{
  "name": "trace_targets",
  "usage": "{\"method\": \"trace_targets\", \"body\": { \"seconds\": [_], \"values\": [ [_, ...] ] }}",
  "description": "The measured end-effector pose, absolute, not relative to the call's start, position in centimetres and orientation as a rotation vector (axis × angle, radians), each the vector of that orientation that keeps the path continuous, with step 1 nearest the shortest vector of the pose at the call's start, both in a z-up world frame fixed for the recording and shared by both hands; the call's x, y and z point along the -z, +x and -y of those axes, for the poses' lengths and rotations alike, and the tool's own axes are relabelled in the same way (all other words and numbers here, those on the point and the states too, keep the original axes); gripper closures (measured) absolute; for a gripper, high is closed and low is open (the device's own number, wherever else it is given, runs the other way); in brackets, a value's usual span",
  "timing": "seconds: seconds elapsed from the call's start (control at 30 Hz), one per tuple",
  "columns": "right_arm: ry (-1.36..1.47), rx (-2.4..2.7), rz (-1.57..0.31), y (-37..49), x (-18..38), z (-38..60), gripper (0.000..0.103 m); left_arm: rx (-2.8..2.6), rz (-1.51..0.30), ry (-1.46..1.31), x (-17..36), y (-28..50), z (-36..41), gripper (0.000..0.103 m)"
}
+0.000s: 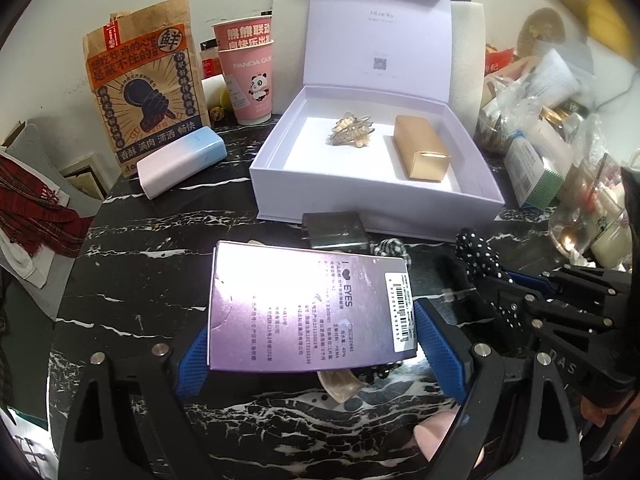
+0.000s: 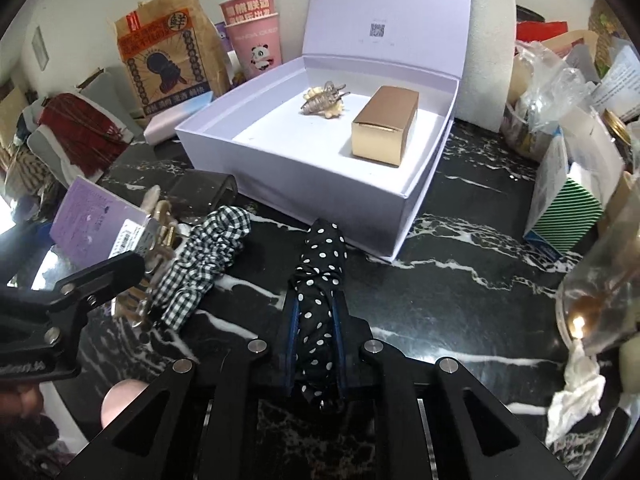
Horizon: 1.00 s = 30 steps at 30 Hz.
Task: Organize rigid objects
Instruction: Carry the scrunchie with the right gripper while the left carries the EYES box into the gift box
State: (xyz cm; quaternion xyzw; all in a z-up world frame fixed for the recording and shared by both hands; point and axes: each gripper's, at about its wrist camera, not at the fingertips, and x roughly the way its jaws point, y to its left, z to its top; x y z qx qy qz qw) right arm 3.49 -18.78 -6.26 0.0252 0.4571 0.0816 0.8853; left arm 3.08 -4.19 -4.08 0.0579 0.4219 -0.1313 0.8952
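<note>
My left gripper (image 1: 316,344) is shut on a shiny purple carton (image 1: 304,304) and holds it above the black marble table (image 1: 160,280); the carton also shows in the right wrist view (image 2: 96,220). My right gripper (image 2: 316,312) is shut on a black polka-dot scrunchie (image 2: 320,276), near the front of the open lilac gift box (image 2: 304,168). The box (image 1: 360,200) holds a gold carton (image 1: 422,148) and a clear hair claw (image 1: 350,130). A dark smoky case (image 1: 334,230) lies in front of the box.
A checked scrunchie (image 2: 208,248) and pale hair clips (image 2: 158,236) lie left of the right gripper. A pink-blue case (image 1: 182,160), a paper snack bag (image 1: 148,84) and pink cups (image 1: 250,76) stand at the back left. Cluttered boxes and bags (image 2: 568,184) crowd the right edge.
</note>
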Motion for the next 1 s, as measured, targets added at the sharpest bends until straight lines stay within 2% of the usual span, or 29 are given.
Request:
{"method": "trace_targets", "body": {
  "seconds": [0.53, 1.0],
  "values": [
    [0.067, -0.129, -0.895, -0.2, 2.3, 20.1, 0.088, 0.364, -0.815, 0.134, 1.6, 2.7, 6.5, 0.012],
    [0.053, -0.151, -0.851, 0.7, -0.1, 20.3, 0.088, 0.405, -0.805, 0.128, 0.5, 4.5, 7.6, 0.012]
  ]
}}
